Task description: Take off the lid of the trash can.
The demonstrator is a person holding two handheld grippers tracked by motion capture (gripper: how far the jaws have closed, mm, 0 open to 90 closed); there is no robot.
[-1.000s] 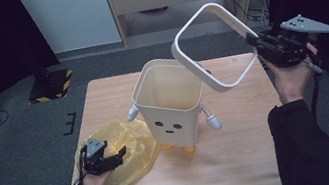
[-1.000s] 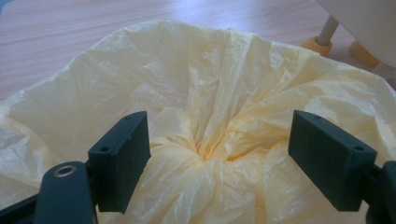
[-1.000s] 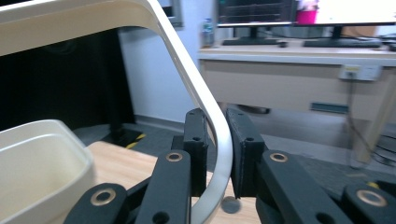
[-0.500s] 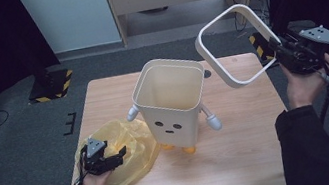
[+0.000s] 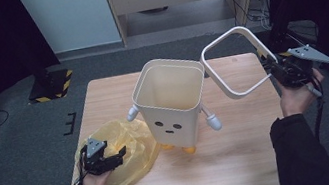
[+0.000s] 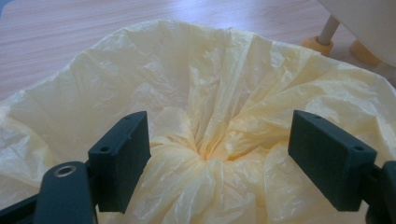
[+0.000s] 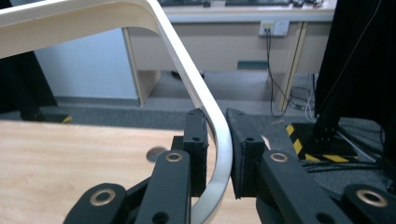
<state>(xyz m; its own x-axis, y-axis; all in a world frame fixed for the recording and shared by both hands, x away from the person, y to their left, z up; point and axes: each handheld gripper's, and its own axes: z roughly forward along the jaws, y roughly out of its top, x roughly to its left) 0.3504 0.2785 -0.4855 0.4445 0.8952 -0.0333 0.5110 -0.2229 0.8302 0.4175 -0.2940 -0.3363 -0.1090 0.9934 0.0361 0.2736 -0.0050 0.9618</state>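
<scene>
Since the earlier frames: rim frame point(image 5: 237, 62) carried out to the right, away from over the bin point(image 5: 172, 102), now well apart from its mouth and up in the air past the table point(image 5: 245, 160) edge. Left side unchanged.

Right gripper point(image 5: 284, 71) clamped on one corner of the frame, held tilted. Left gripper point(image 5: 104, 159) resting low over the yellow bag point(image 5: 127, 141), jaws spread wide, nothing pinched. Bag crumpled flat on the table, just beside the bin's feet. Bin upright mid-table, empty, mouth bare.

Step in hand, as judged: frame parked clear so the bag can go into the bin. To do well:
- keep frame high and off to the side, out of the bag's path
- close on a gathered fold near the bag's centre, not a single thin layer that may slip
- lift, then open the bag over the mouth before bringing the frame down

Views compared: left gripper view gives the bag's pleats converging to a knot point(image 6: 205, 151) between the open jaws, and the bin's orange feet point(image 6: 317, 45) close behind. Right gripper view gives the curved bar point(image 7: 219, 140) squeezed between both pads point(image 7: 243, 149), contact confirmed. High view alone gives frame-to-bin spacing.
</scene>
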